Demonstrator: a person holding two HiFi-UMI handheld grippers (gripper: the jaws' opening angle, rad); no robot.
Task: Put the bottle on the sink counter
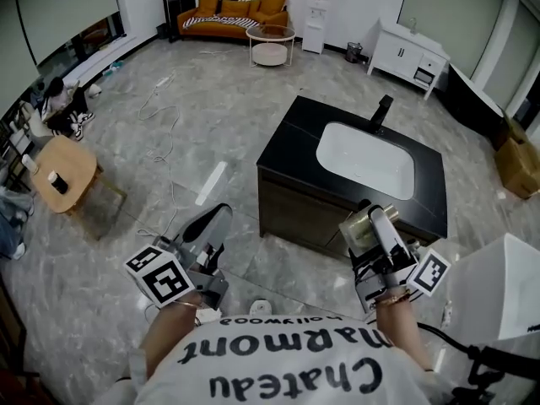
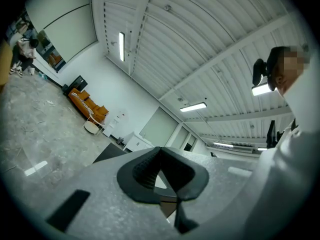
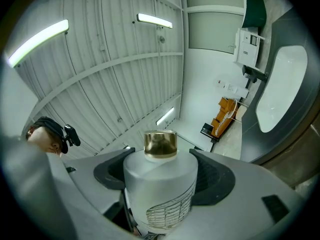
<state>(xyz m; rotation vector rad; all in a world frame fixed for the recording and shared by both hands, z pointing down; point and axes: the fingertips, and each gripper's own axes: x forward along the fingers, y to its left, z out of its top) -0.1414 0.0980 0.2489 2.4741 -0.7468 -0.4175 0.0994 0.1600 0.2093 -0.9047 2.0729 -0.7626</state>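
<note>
My right gripper [image 1: 378,226] is shut on a frosted white bottle [image 3: 159,189] with a gold cap [image 3: 160,144]. In the head view the bottle [image 1: 364,225] hangs in front of the black sink counter [image 1: 291,154], just before its near edge. The counter holds a white basin [image 1: 366,159] and a black tap [image 1: 380,110]. My left gripper [image 1: 207,224] is held over the floor to the left of the counter, its dark pads [image 2: 145,171] meeting with nothing between them.
A small wooden table [image 1: 61,174] stands at the left with a dark cup on it. Cables trail over the marble floor [image 1: 160,133]. An orange sofa [image 1: 232,17], a round side table [image 1: 270,45] and a white cabinet [image 1: 405,53] line the far wall.
</note>
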